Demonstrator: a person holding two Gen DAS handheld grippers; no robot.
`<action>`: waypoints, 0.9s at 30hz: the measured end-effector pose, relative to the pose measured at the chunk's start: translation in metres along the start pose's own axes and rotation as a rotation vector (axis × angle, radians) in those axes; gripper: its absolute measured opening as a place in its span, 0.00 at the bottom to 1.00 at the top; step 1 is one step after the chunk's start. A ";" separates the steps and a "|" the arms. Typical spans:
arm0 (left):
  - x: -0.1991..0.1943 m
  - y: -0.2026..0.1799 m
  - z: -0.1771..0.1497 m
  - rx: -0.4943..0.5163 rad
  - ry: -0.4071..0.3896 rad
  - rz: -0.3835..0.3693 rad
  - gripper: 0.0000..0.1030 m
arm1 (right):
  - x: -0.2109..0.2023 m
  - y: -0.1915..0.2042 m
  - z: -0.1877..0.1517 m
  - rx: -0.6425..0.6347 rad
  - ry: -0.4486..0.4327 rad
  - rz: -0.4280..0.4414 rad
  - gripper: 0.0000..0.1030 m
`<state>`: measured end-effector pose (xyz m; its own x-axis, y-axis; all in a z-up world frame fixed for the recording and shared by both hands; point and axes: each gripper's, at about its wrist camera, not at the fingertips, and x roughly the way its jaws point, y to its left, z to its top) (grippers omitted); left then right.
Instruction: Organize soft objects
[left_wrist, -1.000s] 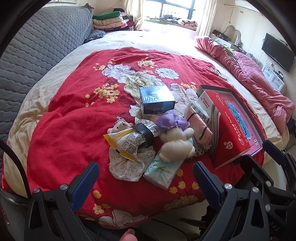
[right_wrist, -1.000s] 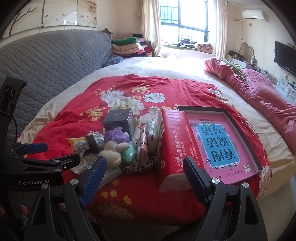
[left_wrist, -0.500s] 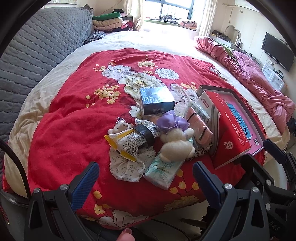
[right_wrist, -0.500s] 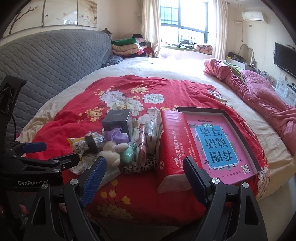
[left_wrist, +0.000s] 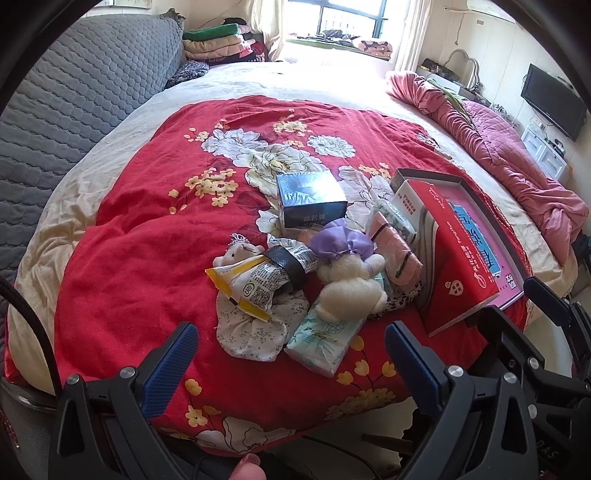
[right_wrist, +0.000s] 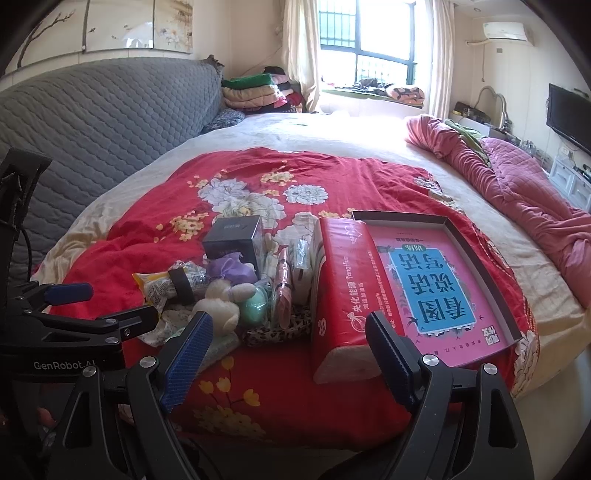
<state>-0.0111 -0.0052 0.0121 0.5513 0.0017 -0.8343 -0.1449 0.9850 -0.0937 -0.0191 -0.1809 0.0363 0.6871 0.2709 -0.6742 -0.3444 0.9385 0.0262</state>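
Note:
A pile of soft things lies on the red floral blanket (left_wrist: 122, 258): a white plush bear with a purple cap (left_wrist: 349, 280), a yellow snack packet (left_wrist: 255, 284), a floral cloth pouch (left_wrist: 255, 328), a green tissue pack (left_wrist: 325, 338), a pink roll (left_wrist: 397, 251). The bear also shows in the right wrist view (right_wrist: 221, 302), beside a mint soft ball (right_wrist: 255, 304). My left gripper (left_wrist: 290, 354) is open and empty, just short of the pile. My right gripper (right_wrist: 288, 343) is open and empty, before the red tissue pack (right_wrist: 343, 280).
A dark box (left_wrist: 312, 199) stands behind the pile. The red tissue pack (left_wrist: 450, 251) leans on an open pink tray box (right_wrist: 443, 280) at the right. A grey quilted headboard (right_wrist: 92, 122) is left, a rumpled pink quilt (right_wrist: 517, 177) right. Folded clothes (right_wrist: 251, 90) are stacked at the back.
Both grippers stay open and nearly still; the views have shifted only slightly. Nothing on the bed has moved.

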 end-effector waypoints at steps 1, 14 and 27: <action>0.000 0.000 0.000 0.000 0.000 -0.002 0.99 | 0.000 0.000 0.000 -0.001 0.000 0.001 0.83; -0.001 0.000 0.000 -0.002 0.004 -0.004 0.99 | 0.001 0.001 -0.001 -0.003 0.001 0.000 0.83; 0.003 0.007 0.000 -0.025 0.014 -0.009 0.99 | 0.005 0.001 0.000 -0.004 0.004 0.000 0.83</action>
<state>-0.0106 0.0012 0.0085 0.5409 -0.0102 -0.8411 -0.1602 0.9804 -0.1149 -0.0155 -0.1782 0.0331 0.6847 0.2696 -0.6772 -0.3468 0.9377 0.0228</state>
